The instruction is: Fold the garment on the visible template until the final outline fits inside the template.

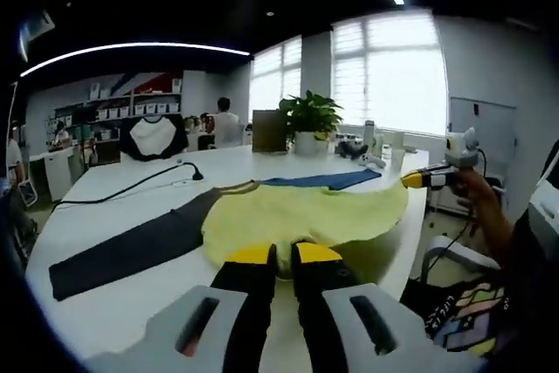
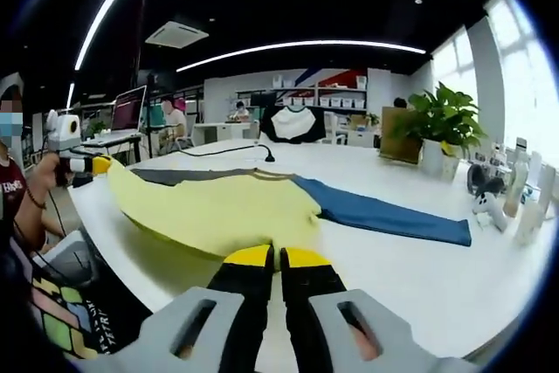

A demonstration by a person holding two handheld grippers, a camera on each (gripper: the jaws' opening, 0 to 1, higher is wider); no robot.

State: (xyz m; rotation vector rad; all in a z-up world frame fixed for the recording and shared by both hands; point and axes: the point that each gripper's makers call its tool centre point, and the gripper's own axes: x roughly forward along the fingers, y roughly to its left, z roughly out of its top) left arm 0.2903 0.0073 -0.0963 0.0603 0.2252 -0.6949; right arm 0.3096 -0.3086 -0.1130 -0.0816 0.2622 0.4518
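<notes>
Left gripper view looks along the left claw, whose yellow-tipped jaws are pinched narrow on the near hem of a yellow garment lying on the white worktop. A dark strip runs out from under the cloth on one side and a blue strip on the other; whether these mark the template I cannot tell. At the far corner of the cloth the right claw, held in a person's hand, has its tip at the edge. A potted plant stands beyond.

Right gripper view shows the right claw closed tight on the garment's edge, the cloth sagging from it towards the left claw at the opposite corner.

The garment looks light, thin and limp, likely to drape and crease. Corners and hems seem the best holds, with both claws lifting evenly to keep the fold straight.
</notes>
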